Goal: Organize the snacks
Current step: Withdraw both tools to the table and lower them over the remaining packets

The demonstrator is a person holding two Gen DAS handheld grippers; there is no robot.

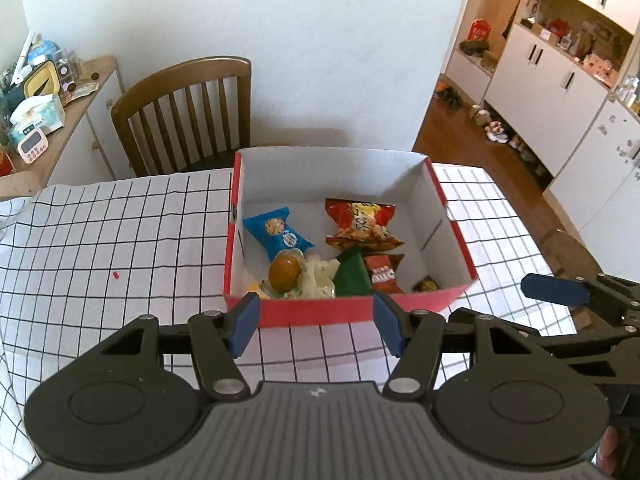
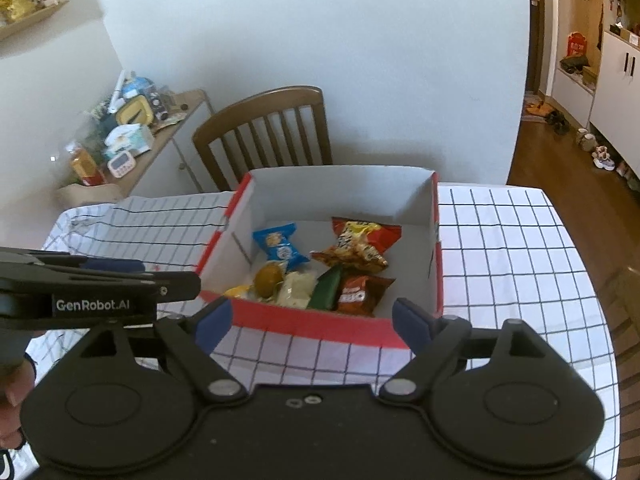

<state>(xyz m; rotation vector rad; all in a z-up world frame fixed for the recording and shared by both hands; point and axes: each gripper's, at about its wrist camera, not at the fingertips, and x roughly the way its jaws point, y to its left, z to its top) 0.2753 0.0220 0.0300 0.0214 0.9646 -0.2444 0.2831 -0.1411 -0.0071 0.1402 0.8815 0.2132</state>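
Both the left gripper (image 1: 316, 320) and right gripper (image 2: 312, 324) hang wide-jawed and empty before the box (image 1: 316, 314); judging all snacks boxed, withdraw without nudging it on the table (image 1: 120, 240).

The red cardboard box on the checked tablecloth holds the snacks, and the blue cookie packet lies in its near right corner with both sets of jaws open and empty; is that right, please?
Not quite: the blue cookie packet lies toward the far left of the red cardboard box, as the left wrist view shows. The checked tablecloth and the open, empty jaws of the left gripper and right gripper are right.
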